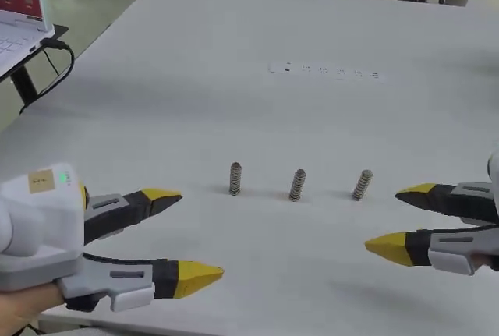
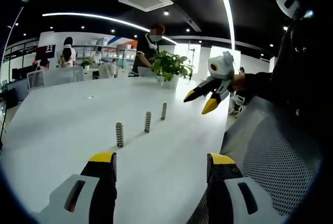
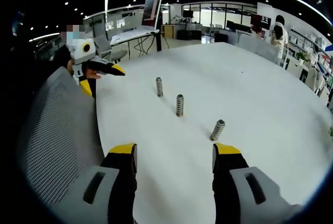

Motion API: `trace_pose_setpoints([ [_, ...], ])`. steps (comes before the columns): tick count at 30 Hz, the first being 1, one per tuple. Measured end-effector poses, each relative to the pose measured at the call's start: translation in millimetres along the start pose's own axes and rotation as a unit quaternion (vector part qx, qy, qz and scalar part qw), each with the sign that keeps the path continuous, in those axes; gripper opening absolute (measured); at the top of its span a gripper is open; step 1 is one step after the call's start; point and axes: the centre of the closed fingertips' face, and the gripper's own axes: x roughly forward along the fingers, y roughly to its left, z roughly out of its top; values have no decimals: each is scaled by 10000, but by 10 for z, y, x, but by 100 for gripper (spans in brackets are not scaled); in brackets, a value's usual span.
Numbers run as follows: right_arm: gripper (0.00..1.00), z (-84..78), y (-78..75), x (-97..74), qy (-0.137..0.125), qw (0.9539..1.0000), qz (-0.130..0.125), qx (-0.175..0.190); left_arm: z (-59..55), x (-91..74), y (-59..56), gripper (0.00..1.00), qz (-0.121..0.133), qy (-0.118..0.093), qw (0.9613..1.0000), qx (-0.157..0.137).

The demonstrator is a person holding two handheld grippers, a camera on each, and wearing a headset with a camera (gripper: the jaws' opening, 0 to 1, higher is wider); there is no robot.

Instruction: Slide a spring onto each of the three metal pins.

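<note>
My left gripper and right gripper hover near the front edge of the white table, both with jaws spread wide and empty. Between them, slightly farther in, the left spring, middle spring and tilted right spring stand in a row.

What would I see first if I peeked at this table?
Three little springs stand in a row in the middle of the white table, the rightmost one leaning. The left gripper and the right gripper, both with yellow tips, point inward from the sides, open and holding nothing.
</note>
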Motion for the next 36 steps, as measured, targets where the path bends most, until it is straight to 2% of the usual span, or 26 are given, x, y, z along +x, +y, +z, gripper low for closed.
trace_pose_setpoints([
  [4,61,-32,-28,-34,-172,9998,-47,51,-18,7,10,67,14,17,10000,-36],
  [10,62,-90,-33,-75,-494,9986,-68,-189,-24,6,12,68,19,-2,10000,-96],
  [13,67,-96,-42,-92,-613,9979,-88,-178,-31,6,15,69,21,8,9999,-113],
  [19,71,-148,-51,-84,-666,9976,-139,-81,-66,-4,44,69,66,33,9999,-151],
  [24,75,-183,-21,-76,-849,9962,-186,65,-75,-19,87,70,168,-13,9996,-212],
  [36,81,-261,52,-80,-963,9948,-189,265,-114,-22,89,71,217,57,9995,-243],
])
